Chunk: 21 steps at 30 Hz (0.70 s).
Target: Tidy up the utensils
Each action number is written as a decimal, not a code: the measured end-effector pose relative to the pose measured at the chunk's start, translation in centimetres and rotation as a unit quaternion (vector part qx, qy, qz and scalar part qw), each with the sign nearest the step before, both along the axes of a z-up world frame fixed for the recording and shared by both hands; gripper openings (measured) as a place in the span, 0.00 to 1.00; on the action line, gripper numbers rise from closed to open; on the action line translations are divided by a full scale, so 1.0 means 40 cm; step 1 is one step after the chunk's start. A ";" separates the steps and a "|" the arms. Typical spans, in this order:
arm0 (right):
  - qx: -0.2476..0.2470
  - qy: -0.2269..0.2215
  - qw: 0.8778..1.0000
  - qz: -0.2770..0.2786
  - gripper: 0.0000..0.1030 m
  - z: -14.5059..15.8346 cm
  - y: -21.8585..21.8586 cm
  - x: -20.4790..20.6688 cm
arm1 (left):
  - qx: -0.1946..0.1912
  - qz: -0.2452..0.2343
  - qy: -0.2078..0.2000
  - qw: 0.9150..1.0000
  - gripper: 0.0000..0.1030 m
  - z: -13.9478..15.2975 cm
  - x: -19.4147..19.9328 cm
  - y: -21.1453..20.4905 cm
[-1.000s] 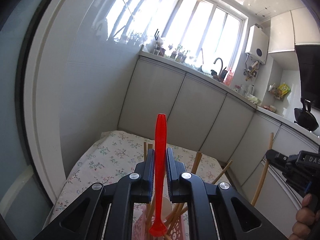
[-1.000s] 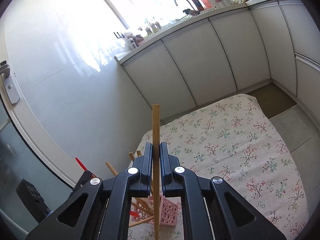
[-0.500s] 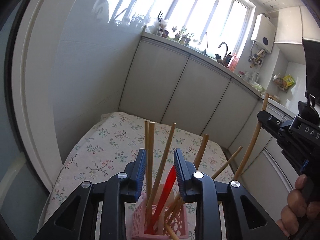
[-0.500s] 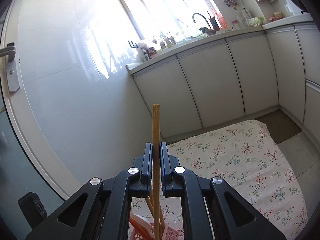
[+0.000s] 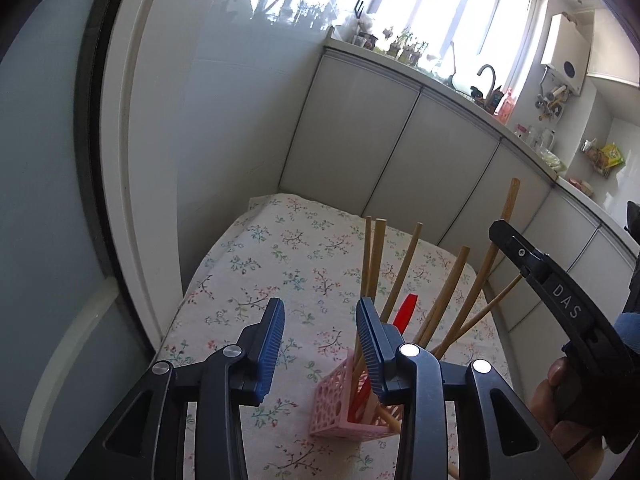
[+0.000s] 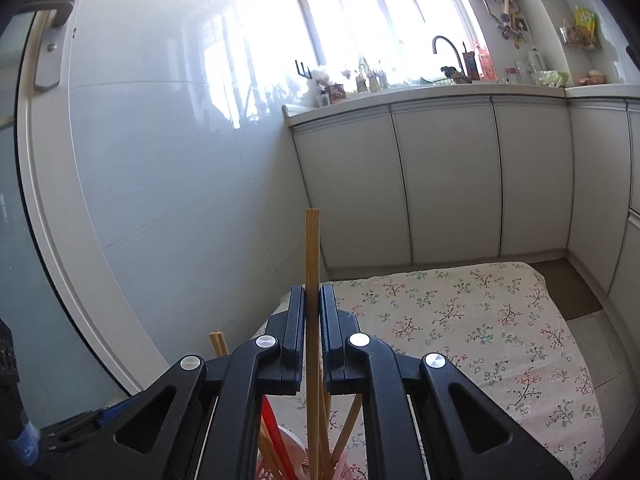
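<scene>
Step in hand: loading the pink basket [image 5: 340,412], lower centre on the floral desk [image 5: 280,248]. Left claw [image 5: 320,344] is opening, nothing between its pads; the red utensil [image 5: 404,312] stands in the basket. Right claw [image 6: 312,332] pinches a wooden chopstick [image 6: 312,248] above the basket; next, lower it and release.

Light: you get strong daylight from the window [image 6: 360,20] at twelve o'clock, blown out white.
Glare: sheen on the wall tiles [image 6: 160,120].
Edges: fisheye bending, dark corners.
Focus: sharp.

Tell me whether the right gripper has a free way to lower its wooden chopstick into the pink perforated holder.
Probably yes: the right gripper holds the wooden chopstick directly above the pink perforated holder.
</scene>
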State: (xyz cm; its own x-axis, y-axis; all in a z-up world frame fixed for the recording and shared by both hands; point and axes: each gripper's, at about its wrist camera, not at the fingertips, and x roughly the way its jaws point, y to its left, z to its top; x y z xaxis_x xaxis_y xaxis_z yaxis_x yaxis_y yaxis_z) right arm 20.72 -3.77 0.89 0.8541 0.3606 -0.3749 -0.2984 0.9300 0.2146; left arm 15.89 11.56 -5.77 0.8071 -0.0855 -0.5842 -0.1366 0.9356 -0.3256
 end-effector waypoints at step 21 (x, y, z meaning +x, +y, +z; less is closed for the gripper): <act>0.026 0.093 0.995 -0.012 0.51 0.023 -0.132 -0.098 | 0.024 0.003 0.074 0.997 0.69 0.006 -0.071 0.004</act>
